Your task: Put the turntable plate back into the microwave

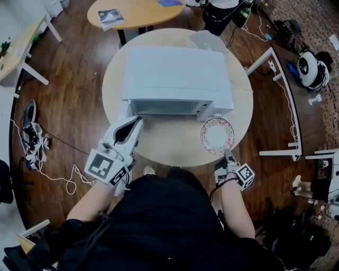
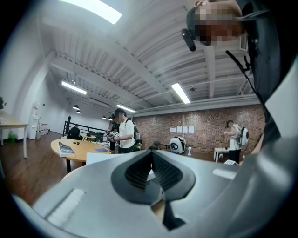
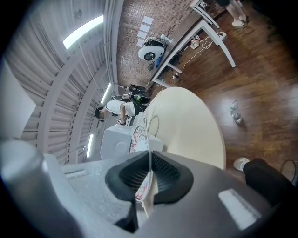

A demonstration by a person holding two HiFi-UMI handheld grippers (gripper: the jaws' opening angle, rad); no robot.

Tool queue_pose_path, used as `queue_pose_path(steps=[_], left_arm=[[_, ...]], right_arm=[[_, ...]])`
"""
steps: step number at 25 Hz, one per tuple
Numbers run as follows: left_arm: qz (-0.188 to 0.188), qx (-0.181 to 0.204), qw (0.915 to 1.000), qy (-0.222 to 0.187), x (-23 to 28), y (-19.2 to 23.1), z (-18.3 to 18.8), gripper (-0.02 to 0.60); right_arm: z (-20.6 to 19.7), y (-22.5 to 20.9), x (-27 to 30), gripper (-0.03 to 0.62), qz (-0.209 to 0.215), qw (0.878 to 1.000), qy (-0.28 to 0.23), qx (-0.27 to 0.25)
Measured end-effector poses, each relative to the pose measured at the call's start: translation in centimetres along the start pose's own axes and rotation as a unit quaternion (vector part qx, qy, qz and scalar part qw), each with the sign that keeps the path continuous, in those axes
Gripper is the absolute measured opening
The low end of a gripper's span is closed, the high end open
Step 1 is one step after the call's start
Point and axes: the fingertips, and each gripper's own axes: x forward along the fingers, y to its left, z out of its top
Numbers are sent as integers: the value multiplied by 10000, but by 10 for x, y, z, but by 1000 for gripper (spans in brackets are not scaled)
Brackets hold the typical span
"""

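Observation:
A white microwave [image 1: 175, 74] stands on the round cream table [image 1: 175, 148], its front opening [image 1: 167, 107] towards me. The turntable plate [image 1: 217, 135], glass with a red patterned rim, hangs over the table just right of the opening. My right gripper [image 1: 227, 153] is shut on its near rim; in the right gripper view the plate [image 3: 138, 137] stands edge-on between the pads [image 3: 163, 172]. My left gripper [image 1: 137, 123] has its tips together by the microwave's front left corner. Its jaws [image 2: 150, 152] meet, and I cannot tell whether they pinch anything.
A second round wooden table [image 1: 137, 13] with a book [image 1: 111, 17] stands behind the microwave. White desk frames [image 1: 280, 106] and a round white device [image 1: 310, 69] are to the right. Shoes and cables [image 1: 34, 143] lie on the floor at left. People [image 2: 122, 132] stand further off.

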Motion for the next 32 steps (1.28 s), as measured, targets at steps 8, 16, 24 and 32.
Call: queue_pose_path(steps=[8, 16, 24, 32], left_arm=[[19, 2, 10000, -47, -5, -1, 3, 3], [54, 1, 9999, -100, -15, -2, 7, 3], [88, 6, 9999, -130, -18, -5, 7, 3], [196, 19, 9997, -165, -24, -5, 10, 3]], right_arm=[[-13, 7, 5, 20, 81, 9998, 150, -34], [-26, 15, 6, 20, 173, 9994, 305, -48], [-37, 18, 10, 20, 205, 9986, 471, -101], [-54, 27, 21, 20, 296, 9964, 773, -179]])
